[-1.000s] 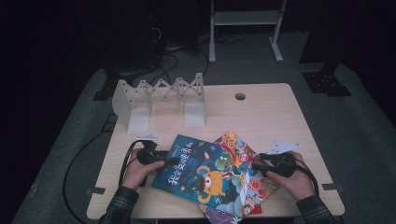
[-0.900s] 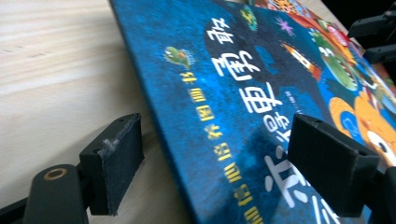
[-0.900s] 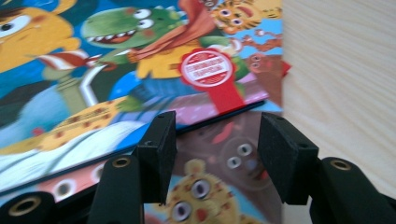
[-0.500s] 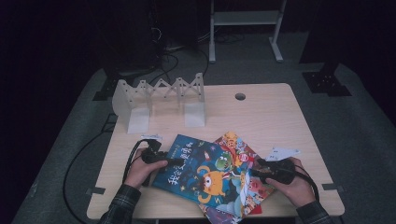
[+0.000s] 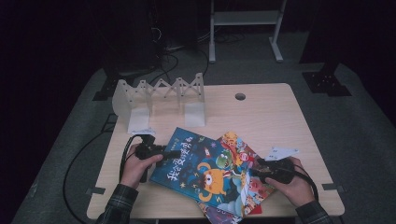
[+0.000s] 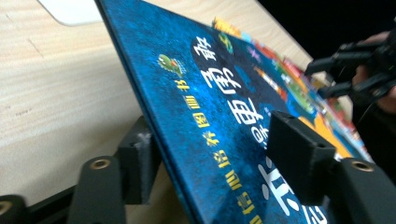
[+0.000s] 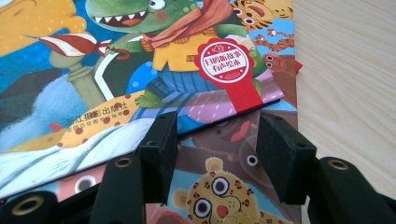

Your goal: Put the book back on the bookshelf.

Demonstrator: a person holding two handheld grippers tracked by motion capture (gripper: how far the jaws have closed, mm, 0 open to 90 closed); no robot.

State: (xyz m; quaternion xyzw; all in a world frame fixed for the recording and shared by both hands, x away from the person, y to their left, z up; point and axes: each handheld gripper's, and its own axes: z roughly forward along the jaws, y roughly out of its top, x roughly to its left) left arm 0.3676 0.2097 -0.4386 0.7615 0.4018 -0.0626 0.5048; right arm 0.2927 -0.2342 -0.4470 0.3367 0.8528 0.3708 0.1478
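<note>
A blue picture book point(image 5: 201, 168) lies on top of a fanned pile of books on the wooden table point(image 5: 271, 116). My left gripper point(image 5: 170, 152) is at its left edge. In the left gripper view the blue book point(image 6: 224, 93) runs tilted between the jaws of the left gripper point(image 6: 215, 140), one pad under it and one over the cover. The jaws have just been closing and still stand apart. My right gripper point(image 5: 256, 169) is at the pile's right side. In its own view the right gripper point(image 7: 215, 135) stands open over the blue book's corner point(image 7: 163, 70) and a leopard-cover book point(image 7: 219, 186).
A white folding rack point(image 5: 159, 95) stands at the back left of the table. A white paper slip point(image 5: 280, 152) lies just beyond the right hand. A cable hole point(image 5: 240, 96) is at the back centre. A purple book point(image 5: 215, 217) pokes out at the front edge.
The left gripper has risen a little at the blue book's left edge, and its jaws look narrower around that edge. The right hand has barely moved.
</note>
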